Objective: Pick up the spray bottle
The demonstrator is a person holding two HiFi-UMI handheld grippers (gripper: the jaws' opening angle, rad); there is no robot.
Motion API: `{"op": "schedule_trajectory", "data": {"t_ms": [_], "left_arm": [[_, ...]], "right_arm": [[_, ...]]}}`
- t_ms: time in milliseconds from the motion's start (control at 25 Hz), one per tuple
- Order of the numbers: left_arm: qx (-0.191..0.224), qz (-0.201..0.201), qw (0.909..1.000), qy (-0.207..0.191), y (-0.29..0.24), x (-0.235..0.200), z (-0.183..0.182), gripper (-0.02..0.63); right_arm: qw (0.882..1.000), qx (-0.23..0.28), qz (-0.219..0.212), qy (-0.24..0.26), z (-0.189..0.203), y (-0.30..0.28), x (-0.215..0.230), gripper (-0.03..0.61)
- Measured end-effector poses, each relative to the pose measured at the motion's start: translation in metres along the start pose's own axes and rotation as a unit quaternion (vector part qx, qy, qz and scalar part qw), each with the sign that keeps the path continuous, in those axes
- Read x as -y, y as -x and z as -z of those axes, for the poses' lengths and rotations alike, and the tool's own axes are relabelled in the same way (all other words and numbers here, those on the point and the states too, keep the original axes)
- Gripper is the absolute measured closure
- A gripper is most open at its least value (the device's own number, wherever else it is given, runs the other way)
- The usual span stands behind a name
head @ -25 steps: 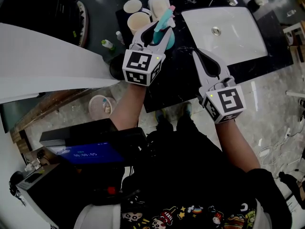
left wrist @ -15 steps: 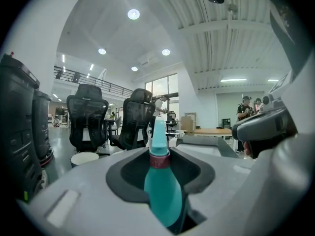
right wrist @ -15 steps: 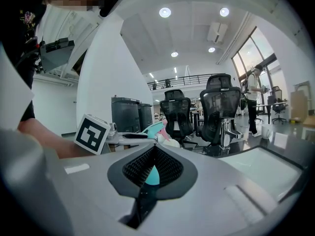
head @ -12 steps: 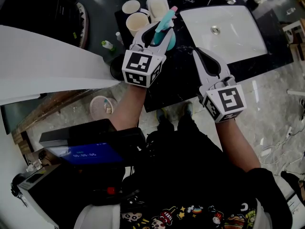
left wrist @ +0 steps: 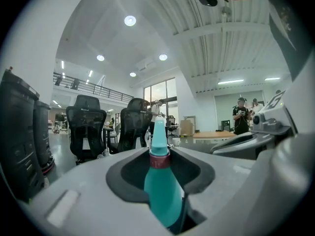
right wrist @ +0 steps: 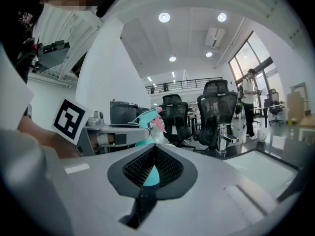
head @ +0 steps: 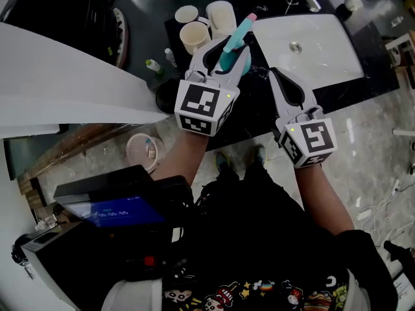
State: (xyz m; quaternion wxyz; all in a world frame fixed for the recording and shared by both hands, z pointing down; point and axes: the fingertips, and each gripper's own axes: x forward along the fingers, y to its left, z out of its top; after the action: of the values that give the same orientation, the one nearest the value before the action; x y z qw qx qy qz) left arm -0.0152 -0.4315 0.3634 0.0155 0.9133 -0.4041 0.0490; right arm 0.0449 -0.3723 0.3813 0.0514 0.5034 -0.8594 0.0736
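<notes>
The teal spray bottle (head: 231,46) with a pink nozzle is held off the black counter (head: 254,116), tilted up and to the right, by my left gripper (head: 227,41), which is shut on its body. In the left gripper view the bottle (left wrist: 160,186) stands between the jaws, neck and cap pointing away. My right gripper (head: 277,78) hovers just right of it with its jaws shut and nothing in them. In the right gripper view the bottle (right wrist: 146,118) and the left gripper (right wrist: 114,134) show to the left, beyond the right gripper (right wrist: 152,149).
A white sink (head: 312,44) is set in the counter at the right. Three cream cups (head: 194,36) stand behind the bottle, and small bottles (head: 154,65) stand at the counter's left. A white board (head: 65,86) lies at the left, and a round basket (head: 144,151) sits on the floor.
My left gripper has risen and shifted right with the spray bottle, which now tilts more to the right. The right gripper has barely moved.
</notes>
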Motion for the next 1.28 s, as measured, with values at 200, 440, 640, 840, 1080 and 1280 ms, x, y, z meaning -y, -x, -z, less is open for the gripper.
{"op": "schedule_trajectory", "data": {"t_ms": [200, 440, 640, 840, 1080, 1280], "left_arm": [[0.009, -0.014, 0.9997, -0.02, 0.023, 0.025, -0.014, 0.474], [0.013, -0.021, 0.9996, -0.015, 0.052, 0.062, -0.018, 0.474], [0.018, -0.055, 0.9983, 0.012, 0.07, 0.074, -0.011, 0.474], [0.036, -0.093, 0.9949, 0.015, 0.09, 0.08, -0.024, 0.474], [0.037, -0.109, 0.9934, 0.01, 0.1, 0.085, -0.023, 0.474], [0.035, -0.117, 0.9925, 0.002, 0.099, 0.082, -0.024, 0.474]], "right_arm": [[1.0, 0.001, 0.009, 0.0, -0.002, 0.012, -0.005, 0.554], [1.0, 0.004, 0.02, -0.002, -0.001, 0.031, -0.012, 0.554], [1.0, 0.008, 0.027, -0.003, 0.0, 0.05, -0.024, 0.554], [0.999, 0.017, 0.037, 0.004, 0.001, 0.074, -0.039, 0.554], [0.997, 0.036, 0.056, 0.024, -0.009, 0.078, -0.041, 0.554], [0.997, 0.037, 0.067, 0.034, -0.012, 0.077, -0.035, 0.554]]}}
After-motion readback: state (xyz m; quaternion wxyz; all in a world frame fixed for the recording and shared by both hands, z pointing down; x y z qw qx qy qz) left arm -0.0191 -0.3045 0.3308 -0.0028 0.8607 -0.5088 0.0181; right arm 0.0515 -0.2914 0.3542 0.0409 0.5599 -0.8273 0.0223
